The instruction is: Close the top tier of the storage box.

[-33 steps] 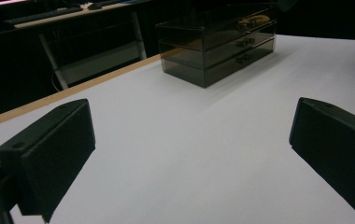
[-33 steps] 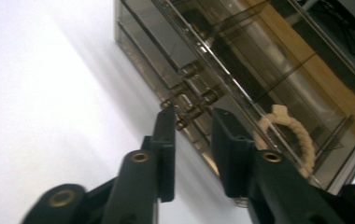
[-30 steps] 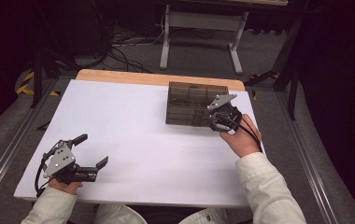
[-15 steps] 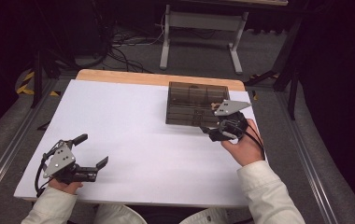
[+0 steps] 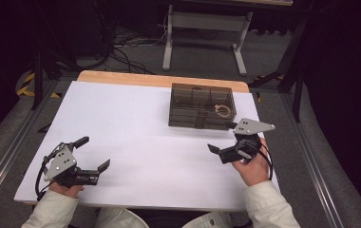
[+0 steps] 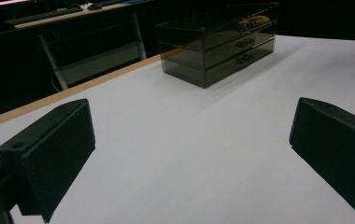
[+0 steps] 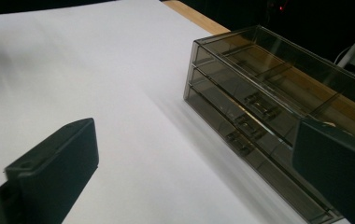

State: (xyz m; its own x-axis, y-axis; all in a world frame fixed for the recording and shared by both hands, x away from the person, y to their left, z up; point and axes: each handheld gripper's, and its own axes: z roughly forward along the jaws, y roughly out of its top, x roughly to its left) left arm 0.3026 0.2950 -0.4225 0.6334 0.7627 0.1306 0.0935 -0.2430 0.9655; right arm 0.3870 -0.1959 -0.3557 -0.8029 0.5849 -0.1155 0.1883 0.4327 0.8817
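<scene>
Near the desk's far right corner sits the smoky transparent plastic three-drawer box, a pale coiled ring resting on its top. Just off its front, by the right edge, the right claw has just been opening and gapes wide, nothing between. Down at the near left corner, the left claw hangs spread and empty.
</scene>
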